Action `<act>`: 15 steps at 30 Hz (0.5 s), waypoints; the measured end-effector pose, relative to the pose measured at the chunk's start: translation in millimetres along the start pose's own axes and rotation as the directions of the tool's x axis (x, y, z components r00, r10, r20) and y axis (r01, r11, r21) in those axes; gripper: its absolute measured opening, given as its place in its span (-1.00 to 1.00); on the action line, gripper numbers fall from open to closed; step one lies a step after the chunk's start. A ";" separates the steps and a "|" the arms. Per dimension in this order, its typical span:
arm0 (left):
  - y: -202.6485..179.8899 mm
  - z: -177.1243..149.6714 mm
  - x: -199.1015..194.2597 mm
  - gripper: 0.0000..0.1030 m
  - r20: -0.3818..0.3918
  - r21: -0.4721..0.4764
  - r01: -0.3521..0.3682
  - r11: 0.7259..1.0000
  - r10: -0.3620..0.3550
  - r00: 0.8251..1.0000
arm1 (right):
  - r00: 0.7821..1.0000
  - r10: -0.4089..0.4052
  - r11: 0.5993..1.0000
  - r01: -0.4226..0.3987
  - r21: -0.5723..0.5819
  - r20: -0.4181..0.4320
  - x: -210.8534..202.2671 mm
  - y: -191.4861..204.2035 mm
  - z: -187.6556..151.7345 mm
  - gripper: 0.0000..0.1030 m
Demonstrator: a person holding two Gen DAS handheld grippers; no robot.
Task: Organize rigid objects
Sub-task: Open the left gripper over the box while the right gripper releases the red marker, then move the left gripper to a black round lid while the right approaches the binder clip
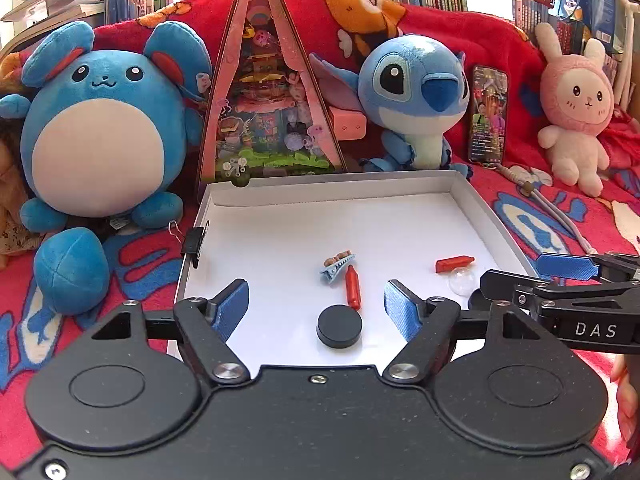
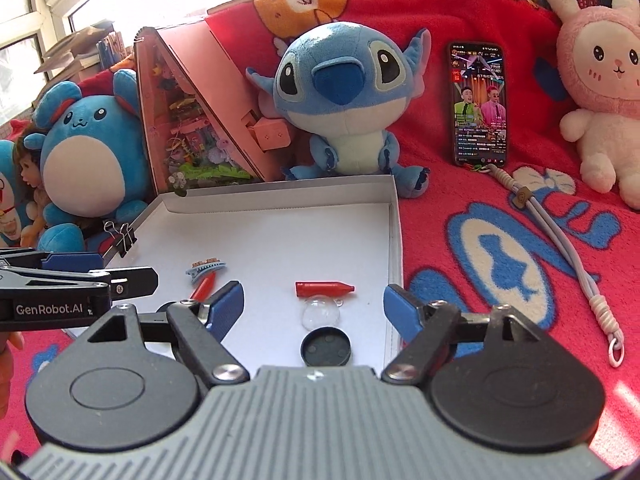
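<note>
A white shallow box (image 1: 460, 188) (image 2: 394, 216) lies on a red blanket. In it are a black round cap (image 1: 339, 326), a red crayon (image 1: 353, 286) beside a blue hair clip (image 1: 337, 266), a second red crayon (image 1: 454, 264) (image 2: 324, 289), a clear dome (image 1: 462, 281) (image 2: 322, 314) and a black lid lying open side up (image 2: 326, 349). My left gripper (image 1: 316, 312) is open and empty, with the black cap between its fingers. My right gripper (image 2: 314, 308) is open and empty, around the clear dome and the black lid. The hair clip (image 2: 206, 267) shows in the right wrist view too.
A black binder clip (image 1: 194, 242) (image 2: 122, 236) grips the box's left wall. Behind the box stand a blue mouse plush (image 1: 100, 132), a pink triangular toy house (image 1: 272, 112), a Stitch plush (image 1: 416, 96) (image 2: 344, 92), a phone (image 2: 478, 104) and a pink bunny plush (image 2: 600, 92). A lanyard (image 2: 560, 240) lies right.
</note>
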State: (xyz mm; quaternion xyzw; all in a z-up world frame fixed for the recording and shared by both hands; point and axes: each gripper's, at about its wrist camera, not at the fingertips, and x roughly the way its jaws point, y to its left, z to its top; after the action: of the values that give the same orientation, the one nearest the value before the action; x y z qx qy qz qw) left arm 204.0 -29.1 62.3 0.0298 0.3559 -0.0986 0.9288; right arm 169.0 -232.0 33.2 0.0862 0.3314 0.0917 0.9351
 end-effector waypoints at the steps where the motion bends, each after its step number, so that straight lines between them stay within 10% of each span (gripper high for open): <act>1: 0.1 -4.6 -6.6 0.43 0.007 -0.006 0.011 1.000 -0.011 1.000 | 1.000 0.008 1.000 -0.008 -0.003 0.003 -4.3 0.6 -2.9 0.72; 15: -6.8 -65.3 -73.1 0.54 0.082 -0.019 0.100 0.995 -0.098 0.992 | 0.991 0.085 0.988 -0.071 -0.137 0.102 -72.4 22.4 -54.5 1.00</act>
State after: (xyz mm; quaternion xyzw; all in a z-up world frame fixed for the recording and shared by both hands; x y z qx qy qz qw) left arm 106.6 -15.7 62.6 -0.0026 0.3203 -0.1414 0.9367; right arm 76.5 -221.4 40.1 0.0412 0.2700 0.1453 0.9509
